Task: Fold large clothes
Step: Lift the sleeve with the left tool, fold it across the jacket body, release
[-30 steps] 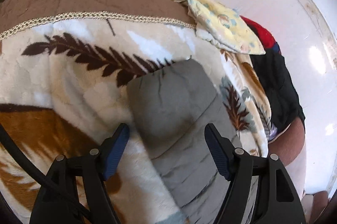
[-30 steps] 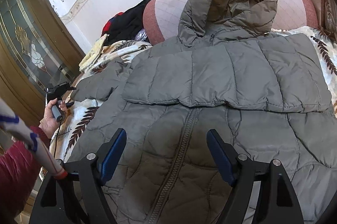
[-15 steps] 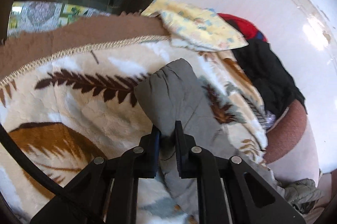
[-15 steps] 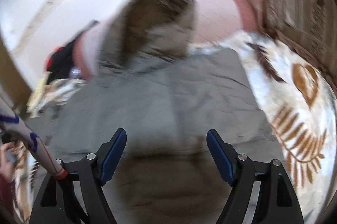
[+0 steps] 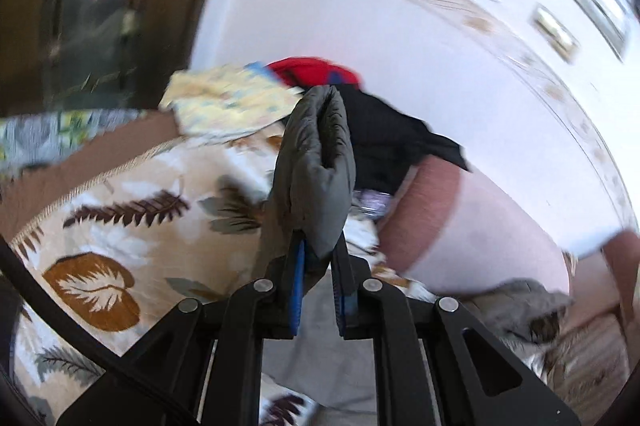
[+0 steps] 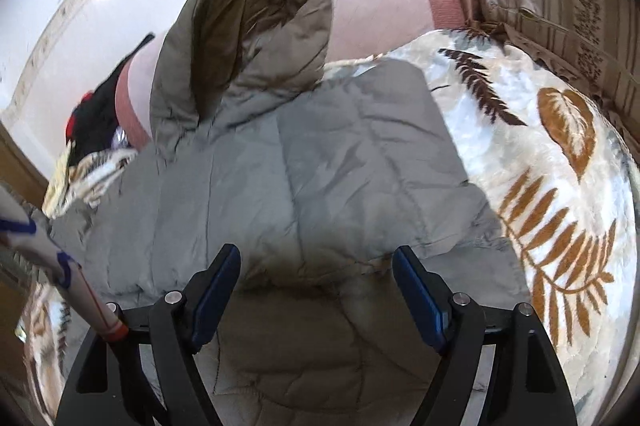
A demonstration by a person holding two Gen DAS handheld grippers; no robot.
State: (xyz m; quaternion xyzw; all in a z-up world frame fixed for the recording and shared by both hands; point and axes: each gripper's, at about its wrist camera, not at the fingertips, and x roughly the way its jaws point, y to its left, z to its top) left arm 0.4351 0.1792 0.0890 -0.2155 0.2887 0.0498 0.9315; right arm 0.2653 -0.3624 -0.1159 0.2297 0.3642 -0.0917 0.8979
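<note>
Pinching grey sleeve (image 5: 316, 165) — left gripper (image 5: 318, 290) — no readable writing.

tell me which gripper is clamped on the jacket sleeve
The left gripper, shut on the grey sleeve; the right gripper hangs open above the jacket.

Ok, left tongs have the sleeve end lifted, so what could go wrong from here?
The left tongs pinch only the tip of the puffy sleeve, so the slick fabric may slip out mid-swing. The right tongs hang open over the jacket without pinning it, so pulling the sleeve could drag the body across the blanket and undo the folded side.
</note>
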